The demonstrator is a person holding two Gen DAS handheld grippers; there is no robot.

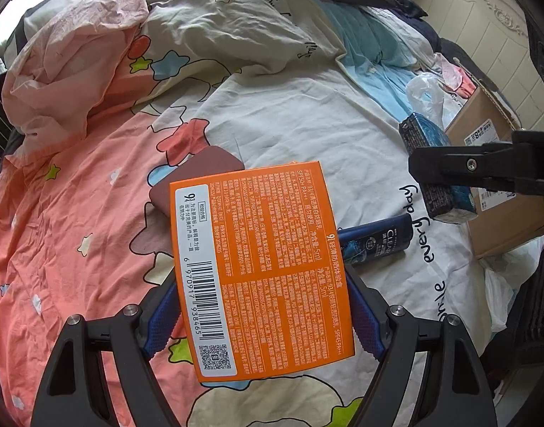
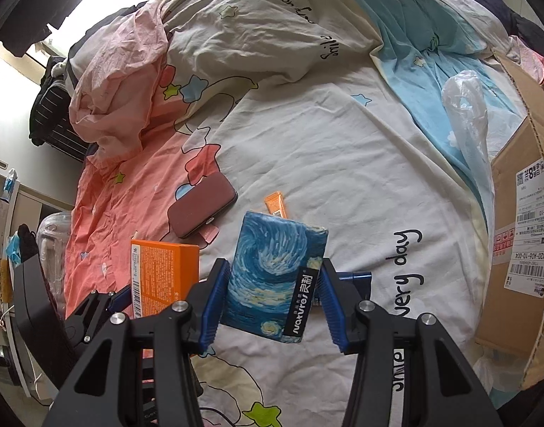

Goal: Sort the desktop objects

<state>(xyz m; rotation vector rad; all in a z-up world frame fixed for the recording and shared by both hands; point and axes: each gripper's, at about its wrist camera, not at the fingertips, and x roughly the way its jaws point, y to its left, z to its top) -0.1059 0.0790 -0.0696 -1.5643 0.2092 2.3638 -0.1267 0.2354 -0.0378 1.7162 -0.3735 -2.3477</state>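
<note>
Left gripper (image 1: 263, 306) clamps an orange sunscreen box (image 1: 261, 270); right gripper (image 2: 272, 302) clamps a blue swirl-print tissue pack (image 2: 275, 277). Cardboard carton (image 2: 521, 235) lies at three o'clock.

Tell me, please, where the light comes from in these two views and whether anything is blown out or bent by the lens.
Left wrist view: daylight burns out the top-left corner, yet the print on the orange box stays sharp. Right wrist view: the window at upper left is pure white, and the cardboard box bows along the fisheye rim; the tissue pack reads clearly.
</note>
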